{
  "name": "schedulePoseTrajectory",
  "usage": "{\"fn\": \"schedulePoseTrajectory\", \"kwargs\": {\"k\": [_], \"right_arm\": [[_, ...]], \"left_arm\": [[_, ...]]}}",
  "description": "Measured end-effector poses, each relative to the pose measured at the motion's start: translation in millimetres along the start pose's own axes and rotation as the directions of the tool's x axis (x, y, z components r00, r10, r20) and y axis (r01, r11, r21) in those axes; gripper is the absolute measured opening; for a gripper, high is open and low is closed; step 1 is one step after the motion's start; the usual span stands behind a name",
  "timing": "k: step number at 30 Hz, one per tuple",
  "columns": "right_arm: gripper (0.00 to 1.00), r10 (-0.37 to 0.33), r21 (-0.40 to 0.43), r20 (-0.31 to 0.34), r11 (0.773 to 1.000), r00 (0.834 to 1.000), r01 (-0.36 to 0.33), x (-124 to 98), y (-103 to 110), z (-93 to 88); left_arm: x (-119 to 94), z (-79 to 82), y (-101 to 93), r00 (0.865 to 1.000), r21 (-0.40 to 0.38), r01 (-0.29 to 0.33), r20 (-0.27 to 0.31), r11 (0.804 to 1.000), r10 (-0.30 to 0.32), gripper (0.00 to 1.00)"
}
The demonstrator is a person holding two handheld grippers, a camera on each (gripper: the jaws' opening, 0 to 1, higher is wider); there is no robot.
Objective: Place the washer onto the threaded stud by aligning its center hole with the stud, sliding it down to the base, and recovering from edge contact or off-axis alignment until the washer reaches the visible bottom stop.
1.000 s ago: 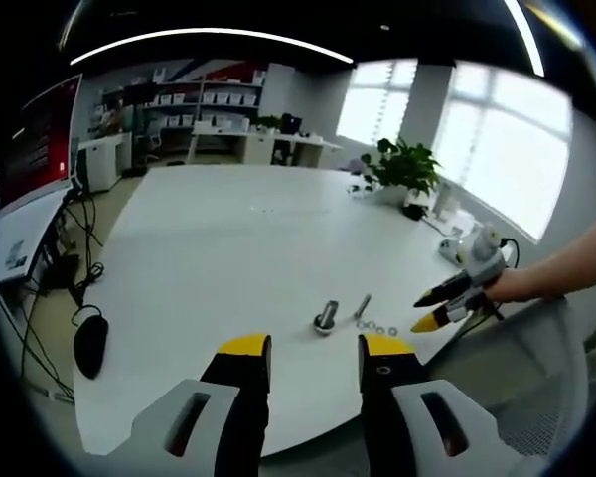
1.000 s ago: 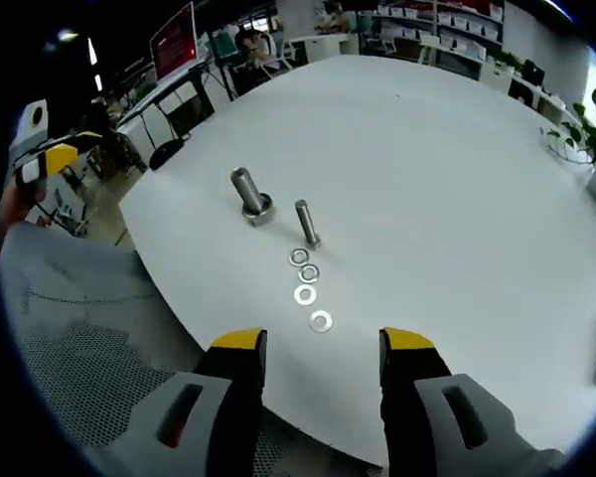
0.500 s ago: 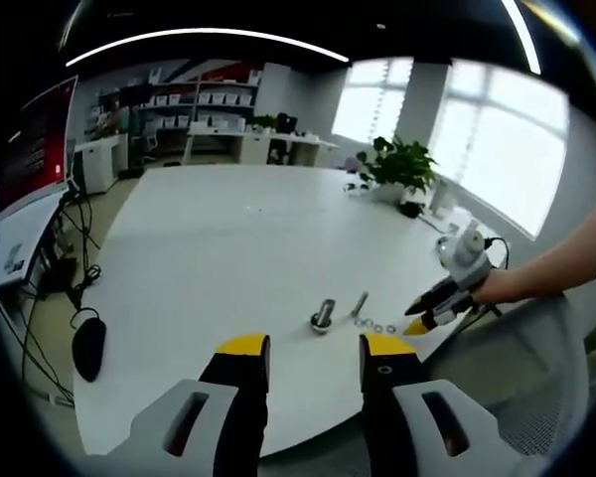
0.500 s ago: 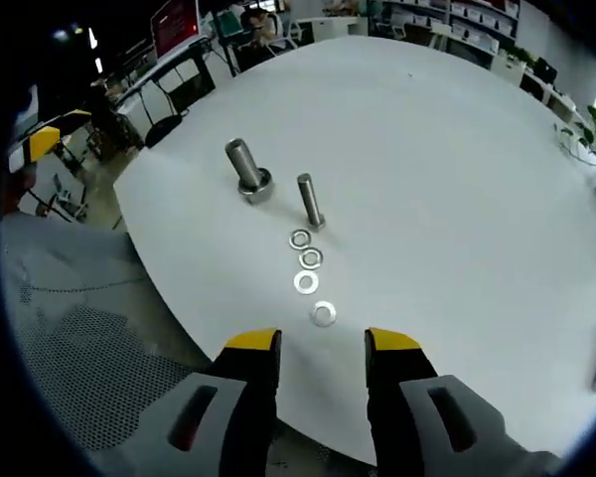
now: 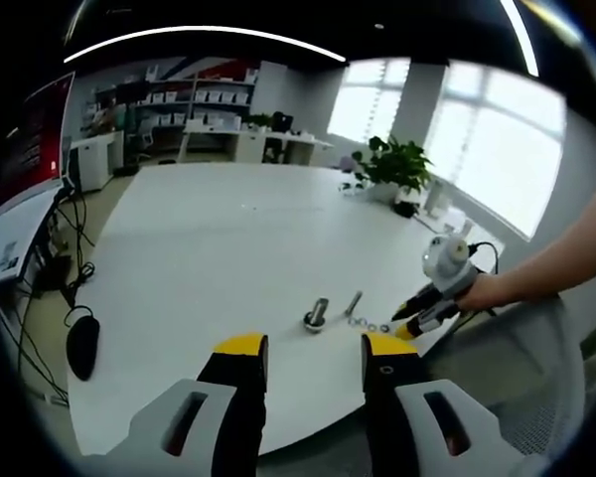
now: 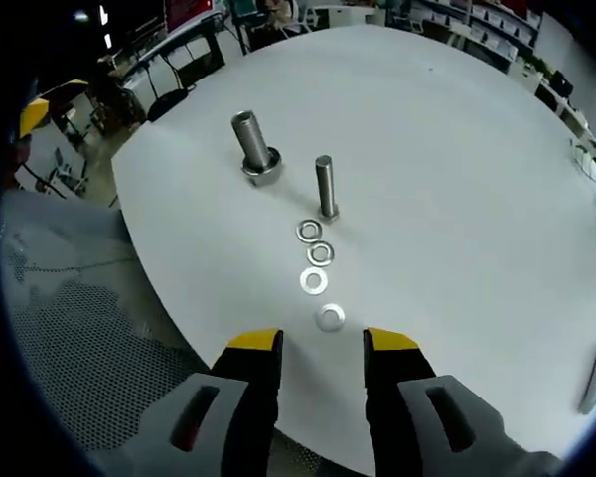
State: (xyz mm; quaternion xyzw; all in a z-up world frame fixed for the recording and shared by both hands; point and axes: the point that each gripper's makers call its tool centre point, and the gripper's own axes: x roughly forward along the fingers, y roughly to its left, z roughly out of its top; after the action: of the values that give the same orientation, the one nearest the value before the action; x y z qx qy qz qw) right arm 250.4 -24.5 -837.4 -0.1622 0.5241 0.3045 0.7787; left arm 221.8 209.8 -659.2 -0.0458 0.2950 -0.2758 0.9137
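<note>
No legible text, label, brand, number or sign. Red screen (image 5: 25, 149) at the edge of the left gripper view: markings on its face too blurred to read. Boxes on the far shelves (image 5: 204, 97): no lettering can be made out. Grippers, studs and washers: no readable marks.
</note>
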Motion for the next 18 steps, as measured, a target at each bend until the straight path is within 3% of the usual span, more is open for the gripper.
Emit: {"fn": "schedulePoseTrajectory", "kwargs": {"k": [2, 7, 14, 18], "right_arm": [[0.35, -0.002, -0.004, -0.02, 1.0, 1.0, 0.002, 1.9, 1.0, -5.3], [0.33, -0.003, -0.005, 0.008, 1.0, 1.0, 0.003, 1.8, -0.8, -0.6], [0.31, -0.022, -0.169, -0.049, 0.986, 0.999, 0.013, 4.1, -2.6, -1.5], [0.31, -0.014, -0.162, -0.057, 0.987, 0.998, 0.005, 4.4, -2.4, 1.7]], "left_arm": [[-0.6, 0.9, -0.4, 1.0, 0.0, 0.001, 0.005, 1.0, -0.001, 0.36], [0.2, -0.5, -1.8, 1.0, 0.0, 0.007, -0.001, 1.0, -0.007, 0.37], [2.7, -4.7, -7.2, 0.999, 0.033, 0.022, -0.029, 0.999, -0.021, 0.38], [3.8, -5.7, -8.0, 0.999, 0.024, 0.034, -0.034, 0.999, -0.033, 0.38]]}}
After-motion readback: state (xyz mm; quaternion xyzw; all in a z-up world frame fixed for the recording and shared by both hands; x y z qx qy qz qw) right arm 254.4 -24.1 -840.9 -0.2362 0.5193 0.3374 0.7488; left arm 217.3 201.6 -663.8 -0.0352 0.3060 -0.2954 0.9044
